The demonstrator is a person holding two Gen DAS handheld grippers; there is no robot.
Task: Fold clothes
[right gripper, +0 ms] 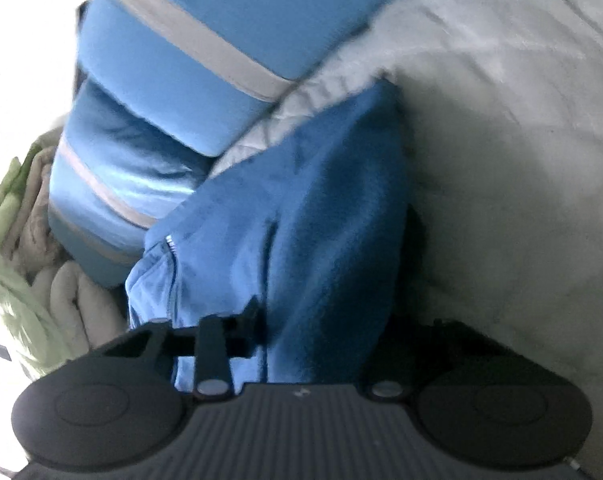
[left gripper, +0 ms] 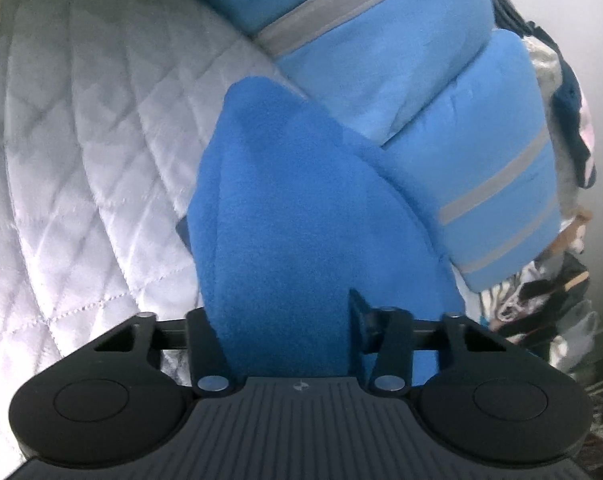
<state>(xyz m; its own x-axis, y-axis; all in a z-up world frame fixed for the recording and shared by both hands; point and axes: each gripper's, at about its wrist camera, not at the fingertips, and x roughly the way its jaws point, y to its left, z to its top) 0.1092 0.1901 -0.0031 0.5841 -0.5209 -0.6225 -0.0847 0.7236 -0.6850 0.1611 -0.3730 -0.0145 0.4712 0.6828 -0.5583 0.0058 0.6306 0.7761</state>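
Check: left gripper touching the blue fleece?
Touching. Left wrist view: the blue fleece bunches between the left gripper's fingers, pinched on both sides.

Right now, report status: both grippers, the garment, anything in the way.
Left gripper and right gripper both shut on blue fleece garment. Garment bunched on white quilt. Folded light-blue striped piece touching beyond it.

White quilted bedspread (left gripper: 81, 140) (diamond-stitched), cluttered heap (left gripper: 541, 304) alongside
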